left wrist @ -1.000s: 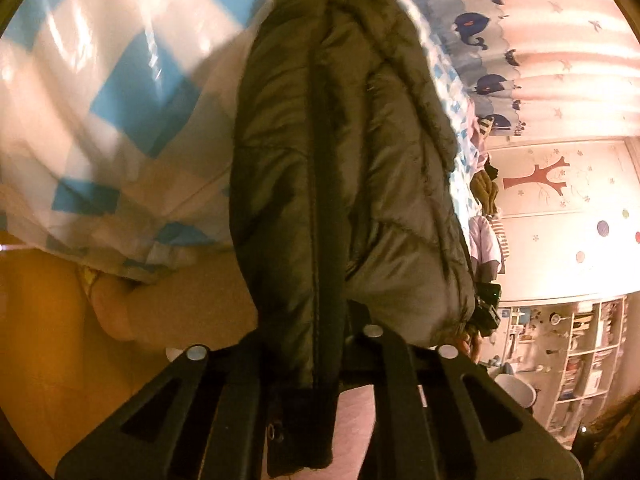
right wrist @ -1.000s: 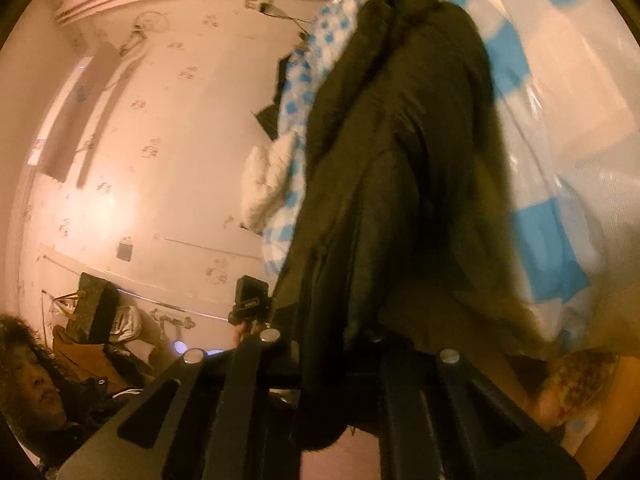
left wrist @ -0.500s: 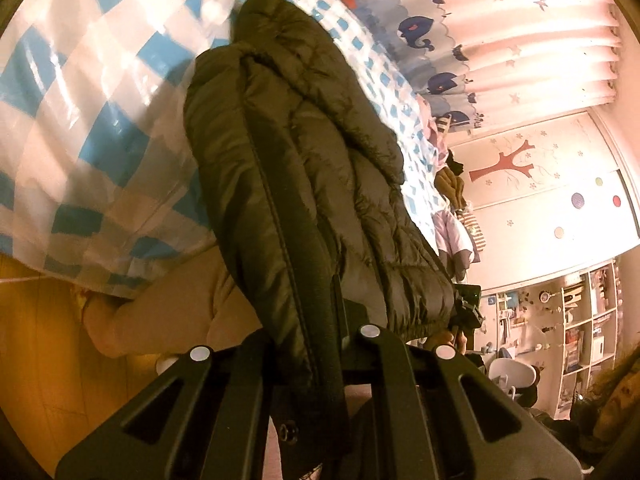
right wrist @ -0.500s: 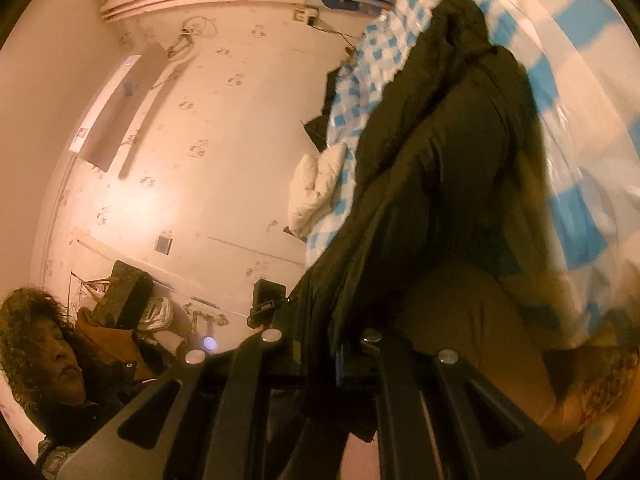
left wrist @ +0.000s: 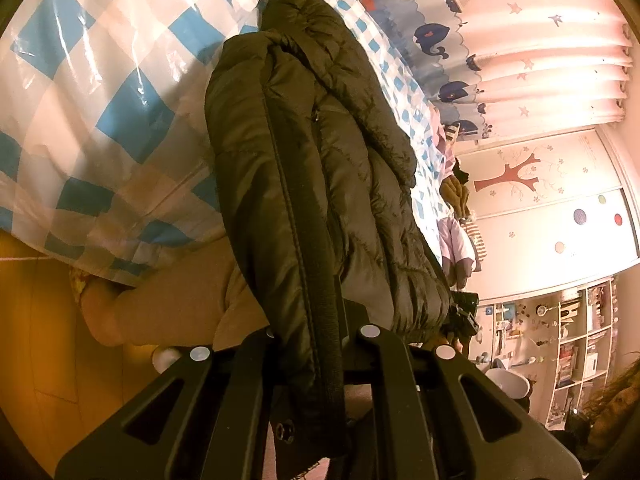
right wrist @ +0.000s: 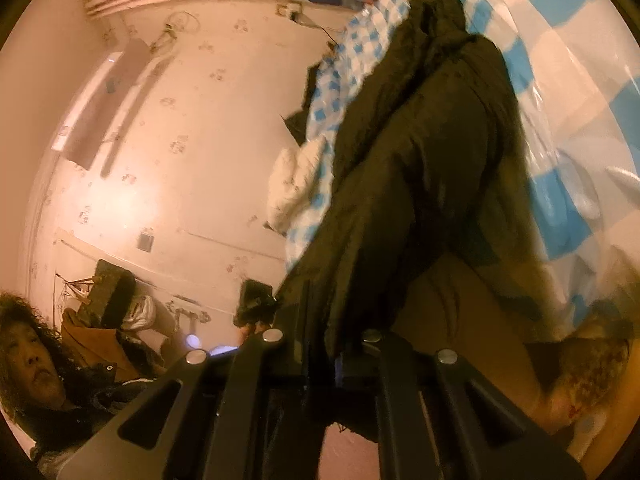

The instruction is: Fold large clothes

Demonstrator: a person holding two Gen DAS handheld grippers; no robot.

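left gripper (left wrist: 310, 344): fingers clamped on dark olive quilted puffer jacket (left wrist: 320, 168) | right gripper (right wrist: 320, 344): clamped on same jacket's edge | jacket: stretched over blue-and-white checked bed cover (left wrist: 100, 92)

The dark olive quilted puffer jacket (left wrist: 320, 184) hides both grippers' fingertips; its 6 o'clock hem is cut off.

- A home bedroom, likely a child's
- Bed with a blue-checked cover (left wrist: 120, 92)
- Whale-print curtain (left wrist: 440, 40)
- Tree-decorated wardrobe (left wrist: 532, 184)
- Cluttered shelves (left wrist: 576, 332)
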